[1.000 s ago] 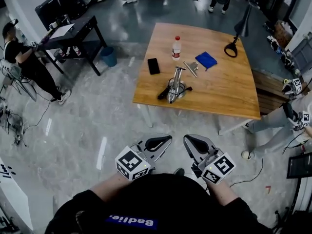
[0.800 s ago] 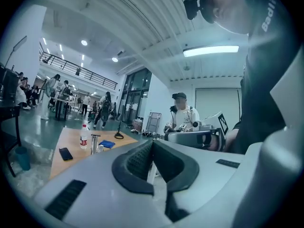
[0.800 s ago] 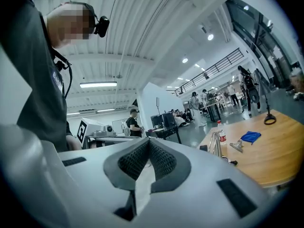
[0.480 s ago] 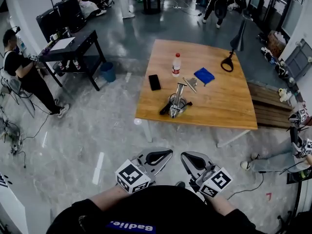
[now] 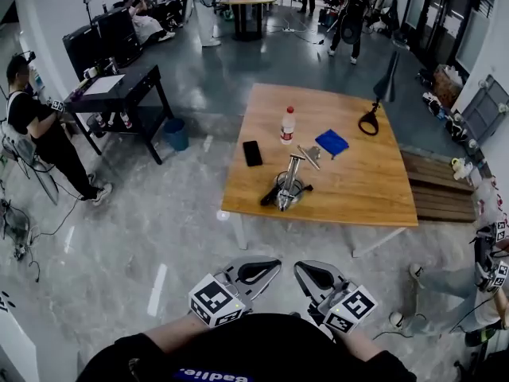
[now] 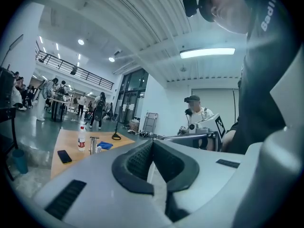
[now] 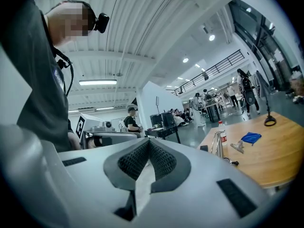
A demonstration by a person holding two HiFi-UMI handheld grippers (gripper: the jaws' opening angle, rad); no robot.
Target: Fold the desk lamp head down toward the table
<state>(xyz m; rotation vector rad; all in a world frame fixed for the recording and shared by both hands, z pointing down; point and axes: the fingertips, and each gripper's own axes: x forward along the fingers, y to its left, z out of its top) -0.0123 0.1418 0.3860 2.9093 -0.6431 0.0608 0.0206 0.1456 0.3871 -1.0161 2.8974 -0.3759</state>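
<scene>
Head view: 1 lamp (image 5: 288, 188), 1 bottle (image 5: 287, 126), 2 tools (image 5: 258, 270) (image 5: 314, 274).

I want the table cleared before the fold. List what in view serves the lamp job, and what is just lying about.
For the job:
desk lamp
left gripper and right gripper, both shut, holding nothing

Lying about:
water bottle
black phone
blue cloth
small metal piece
black ring-shaped item

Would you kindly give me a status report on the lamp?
Left gripper and right gripper shut, empty. Desk lamp on table, untouched, far ahead. Bottle and phone beside it, not blocking.
</scene>
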